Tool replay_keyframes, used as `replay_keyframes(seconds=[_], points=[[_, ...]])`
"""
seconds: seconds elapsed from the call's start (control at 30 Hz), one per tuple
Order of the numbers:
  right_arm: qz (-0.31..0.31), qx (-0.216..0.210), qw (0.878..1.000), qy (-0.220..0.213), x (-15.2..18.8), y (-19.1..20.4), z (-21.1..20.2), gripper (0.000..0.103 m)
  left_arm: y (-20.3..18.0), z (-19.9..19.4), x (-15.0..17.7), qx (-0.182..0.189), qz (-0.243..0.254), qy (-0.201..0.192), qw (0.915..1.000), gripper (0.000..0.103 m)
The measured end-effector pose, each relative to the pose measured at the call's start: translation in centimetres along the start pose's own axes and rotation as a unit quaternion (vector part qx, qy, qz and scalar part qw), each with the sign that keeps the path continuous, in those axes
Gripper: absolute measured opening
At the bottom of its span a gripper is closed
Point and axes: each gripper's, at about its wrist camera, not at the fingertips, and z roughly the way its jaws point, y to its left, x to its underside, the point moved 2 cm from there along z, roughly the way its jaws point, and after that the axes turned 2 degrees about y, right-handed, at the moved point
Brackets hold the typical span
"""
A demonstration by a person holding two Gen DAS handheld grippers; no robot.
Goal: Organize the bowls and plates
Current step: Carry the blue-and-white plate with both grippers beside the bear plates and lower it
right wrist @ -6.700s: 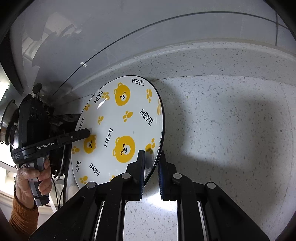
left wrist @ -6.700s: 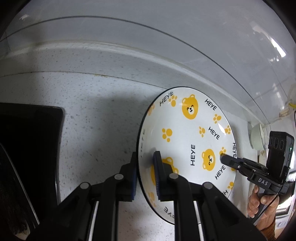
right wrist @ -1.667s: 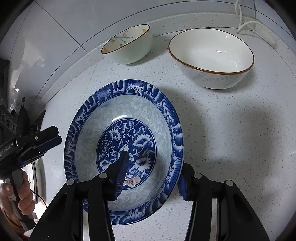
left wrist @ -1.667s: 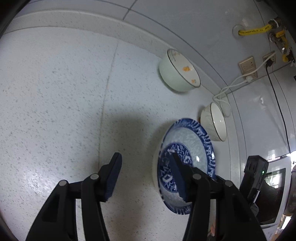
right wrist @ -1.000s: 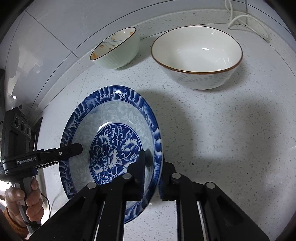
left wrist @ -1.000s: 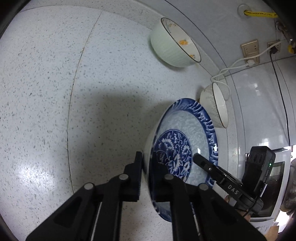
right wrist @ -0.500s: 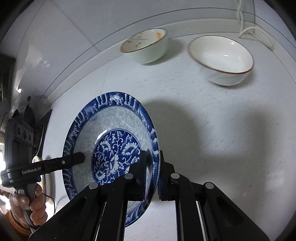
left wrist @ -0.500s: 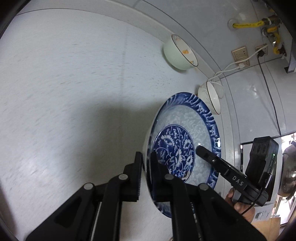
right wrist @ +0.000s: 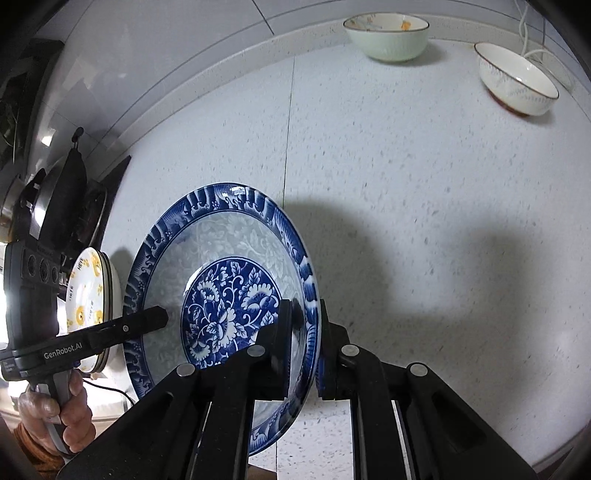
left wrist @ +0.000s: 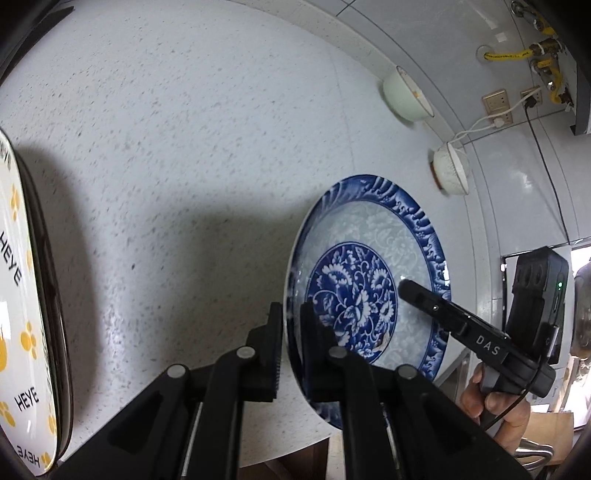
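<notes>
The left hand-held gripper is drawn nearly together, its two fingers pinching the rim of the blue-and-white plate with one pad on the outer face and one inside the well. The right hand-held gripper clamps the opposite rim of the same plate the same way, one finger inside and one behind, with only the thickness of the rim between the pads. The plate is carried between the two, tilted and raised above the speckled white table, over its front edge. To the left lies the bear-print plate marked HEYE, seen at the far left in the right wrist view, resting on the table. Well apart, near the back wall, stand a pale green bowl and a white bowl with a brown rim, side by side but not touching. A white cable runs from a wall socket down past the white bowl.
</notes>
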Motion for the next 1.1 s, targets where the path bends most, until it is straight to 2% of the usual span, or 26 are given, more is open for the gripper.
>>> replay_keyframes(seconds=[0.37,0.43,0.63,0.8,0.97,1.1], points=[[0.006,0.007,1.0,0.007,1.1,0.5,1.3,0.011,-0.3,0.7,0.6,-0.016,0.018,-0.014,0.9996,0.009],[0.001,0.012,1.0,0.01,1.2,0.5,1.5,0.014,-0.6,0.8,0.6,-0.016,0.022,-0.017,0.9995,0.012],[-0.006,0.007,1.0,0.003,1.1,0.9,2.0,0.015,-0.9,2.0,0.9,-0.013,0.037,0.006,0.9992,0.018],[-0.009,0.006,1.0,-0.004,1.3,0.8,2.0,0.015,-0.8,1.1,0.4,-0.007,0.043,-0.018,0.9989,0.027],[0.005,-0.012,1.0,-0.02,1.6,-0.2,1.1,0.017,-0.4,0.1,-0.9,0.002,0.033,-0.047,0.9984,0.036],[0.015,-0.006,0.999,-0.048,1.2,-0.7,-0.1,0.03,-0.5,-0.8,-1.6,-0.017,0.036,-0.07,0.9968,0.038]])
